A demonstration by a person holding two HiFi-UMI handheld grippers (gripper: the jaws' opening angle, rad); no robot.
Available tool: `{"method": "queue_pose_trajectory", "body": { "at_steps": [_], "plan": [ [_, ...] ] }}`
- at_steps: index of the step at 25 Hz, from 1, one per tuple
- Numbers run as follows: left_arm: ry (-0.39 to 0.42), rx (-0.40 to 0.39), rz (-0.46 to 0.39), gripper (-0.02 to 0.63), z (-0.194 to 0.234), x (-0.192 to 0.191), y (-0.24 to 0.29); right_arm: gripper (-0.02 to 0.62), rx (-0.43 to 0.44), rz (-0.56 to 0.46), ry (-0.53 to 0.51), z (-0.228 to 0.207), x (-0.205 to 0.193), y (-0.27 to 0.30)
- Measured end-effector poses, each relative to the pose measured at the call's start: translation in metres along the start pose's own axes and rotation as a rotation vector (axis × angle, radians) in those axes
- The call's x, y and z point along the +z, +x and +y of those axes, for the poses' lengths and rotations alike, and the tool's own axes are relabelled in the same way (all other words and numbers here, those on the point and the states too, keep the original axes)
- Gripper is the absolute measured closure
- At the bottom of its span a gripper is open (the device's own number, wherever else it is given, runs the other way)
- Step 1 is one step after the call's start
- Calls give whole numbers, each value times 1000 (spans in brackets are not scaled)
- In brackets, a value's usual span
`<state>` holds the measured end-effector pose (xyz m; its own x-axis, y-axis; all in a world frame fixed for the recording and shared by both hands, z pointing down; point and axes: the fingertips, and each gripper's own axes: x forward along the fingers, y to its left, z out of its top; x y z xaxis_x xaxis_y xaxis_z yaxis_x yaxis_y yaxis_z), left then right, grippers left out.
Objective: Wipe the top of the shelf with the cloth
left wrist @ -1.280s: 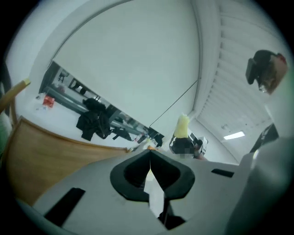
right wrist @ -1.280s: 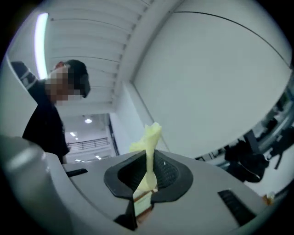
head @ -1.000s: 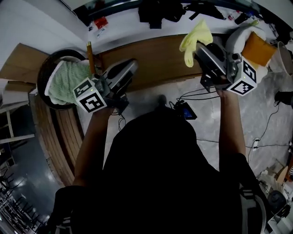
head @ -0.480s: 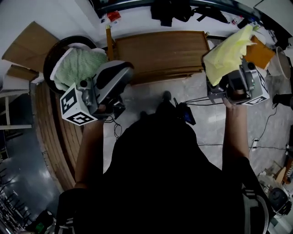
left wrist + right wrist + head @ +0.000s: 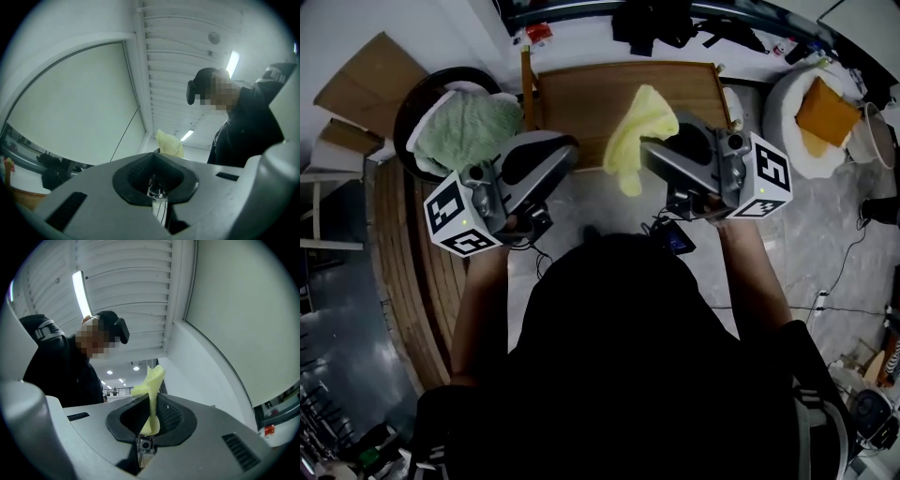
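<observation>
The yellow cloth (image 5: 636,131) is pinched in the right gripper (image 5: 649,153), whose fingers (image 5: 174,416) are clenched on a thin fold of it. In the right gripper view the fold stands up out of the grip as a narrow strip (image 5: 152,380). In the head view the cloth hangs from the fingertips over the front edge of the wooden shelf (image 5: 581,98), about midway along that edge; whether it touches the wood cannot be told.

The left gripper (image 5: 565,150) is held just beside it, over the shelf's front left part. Its fingers (image 5: 136,174) are pressed together with nothing between them, and the cloth shows beyond their tips in the left gripper view. Both gripper views look up at the ceiling and at the person (image 5: 243,126).

Off the shelf's left end a green towel (image 5: 467,129) lies in a black tub (image 5: 411,111). Off its right end an orange cloth (image 5: 827,111) lies on a white basket (image 5: 780,101). Flat cardboard (image 5: 358,86) lies on the floor beyond the tub.
</observation>
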<state>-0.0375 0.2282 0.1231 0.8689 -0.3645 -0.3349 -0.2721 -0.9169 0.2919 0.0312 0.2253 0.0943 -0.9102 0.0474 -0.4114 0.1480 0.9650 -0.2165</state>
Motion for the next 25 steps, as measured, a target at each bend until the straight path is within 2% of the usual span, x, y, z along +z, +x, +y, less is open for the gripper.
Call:
{"method": "queue_pose_trajectory", "body": {
  "at_steps": [7,11,17,21,25],
  "plan": [
    [-22,35,55,594,-57,-44,38,551,-79,31,-31,54,-8,-72],
    [-54,70,86,594,-55,-64,45,551,-119,76,-22,51,-21,-86],
    [-74,126,142,594,-89,-101,63,551,-104,77,-28,80,-28,-119],
    [-74,153,155,594,-110,-109,69,551,-105,56,-29,97,-23,-135],
    [-52,149,153,594,-123,-111,74,551,-84,58,-81,113,-8,-143]
  ]
}}
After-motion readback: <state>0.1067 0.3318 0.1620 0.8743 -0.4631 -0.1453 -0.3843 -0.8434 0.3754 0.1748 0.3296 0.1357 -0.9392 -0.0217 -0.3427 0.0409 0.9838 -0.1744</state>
